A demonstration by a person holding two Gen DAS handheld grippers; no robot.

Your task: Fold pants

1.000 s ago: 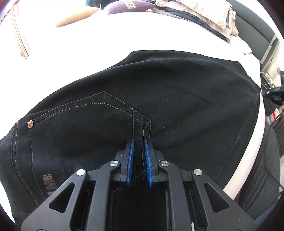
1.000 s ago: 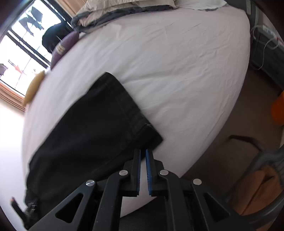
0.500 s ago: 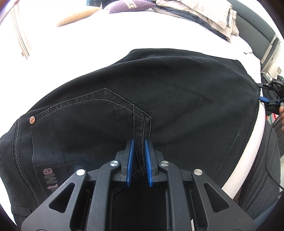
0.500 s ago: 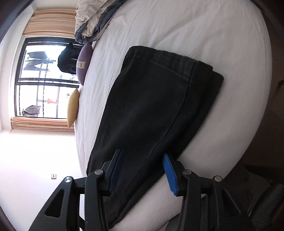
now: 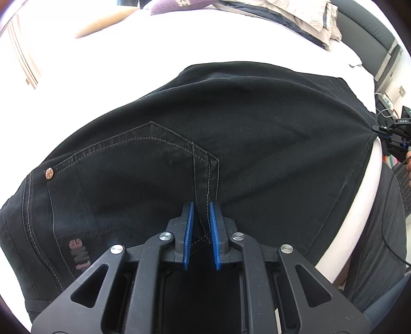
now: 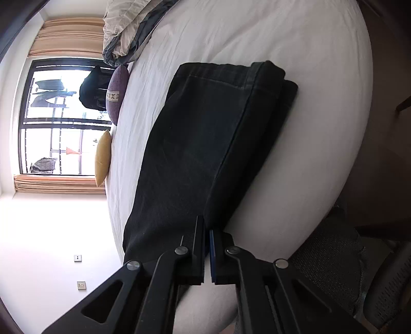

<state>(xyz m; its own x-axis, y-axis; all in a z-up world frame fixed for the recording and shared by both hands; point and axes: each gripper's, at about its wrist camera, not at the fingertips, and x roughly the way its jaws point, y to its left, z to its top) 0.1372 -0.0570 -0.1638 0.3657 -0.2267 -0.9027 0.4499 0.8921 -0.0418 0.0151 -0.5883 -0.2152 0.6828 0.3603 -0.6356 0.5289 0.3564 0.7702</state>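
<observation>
While the left wrist view looks down on the seat end of the black pants, with a stitched back pocket, a copper rivet and a faded pink print, the right wrist view runs along the folded legs to the hems and takes in a window, tan curtains and two cushions that the other view barely shows. Heavy dark denim with pale topstitching lies flat on the white bed sheet, close to the mattress's near edge. At the left gripper, ribbed blue pads pinch a double-stitched seam of the pants that runs up between them, clamped tight. Over at the right gripper, the jaws have just been closing and now press nearly together on the side-seam edge of the legs. From the left view, that gripper shows small at the fabric's far right corner. A rumpled beige duvet is heaped beyond.
</observation>
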